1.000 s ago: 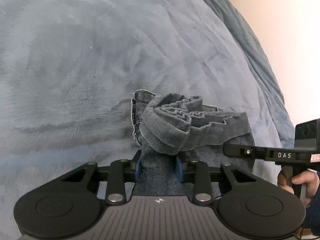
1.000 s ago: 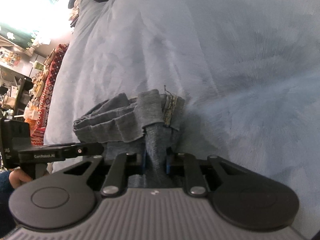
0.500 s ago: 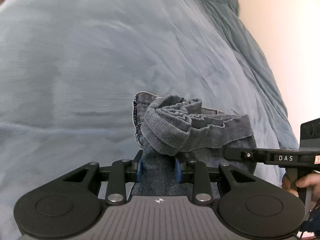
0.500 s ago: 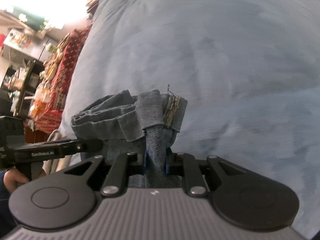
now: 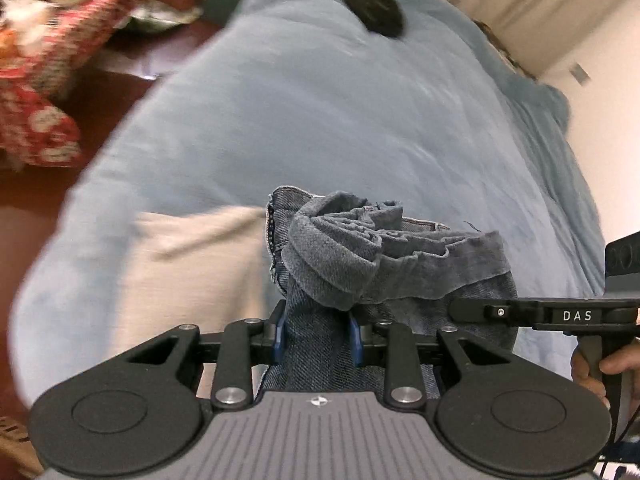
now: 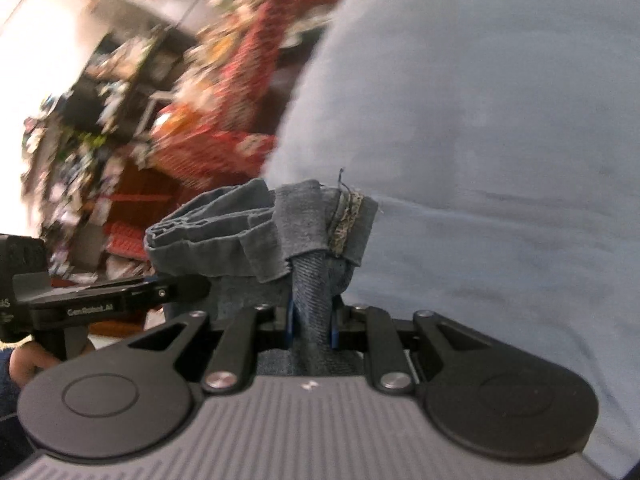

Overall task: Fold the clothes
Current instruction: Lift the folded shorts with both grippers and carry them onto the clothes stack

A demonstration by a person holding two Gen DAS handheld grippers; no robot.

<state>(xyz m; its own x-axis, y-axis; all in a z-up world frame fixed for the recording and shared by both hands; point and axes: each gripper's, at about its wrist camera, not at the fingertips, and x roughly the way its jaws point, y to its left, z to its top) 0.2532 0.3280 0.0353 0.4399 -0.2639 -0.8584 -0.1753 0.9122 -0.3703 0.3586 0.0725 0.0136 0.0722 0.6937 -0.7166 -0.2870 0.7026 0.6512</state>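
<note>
Ahead, wide pale-blue plush bedspread (image 5: pixel 360 128), edge falling to dark floor at left. Left view alone shows round dark object (image 5: pixel 374 10) far up the bed; right view shows blurred red clutter (image 6: pixel 224 92). Bunched blue denim garment (image 5: pixel 360 264) hangs between both tools: left gripper (image 5: pixel 318 330) nearly closed, clamping it; right gripper (image 6: pixel 311 326) likewise pinching denim.

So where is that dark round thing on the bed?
In the left wrist view the dark round thing lies near the top, right of middle, on the blue blanket, far beyond the jeans.
</note>
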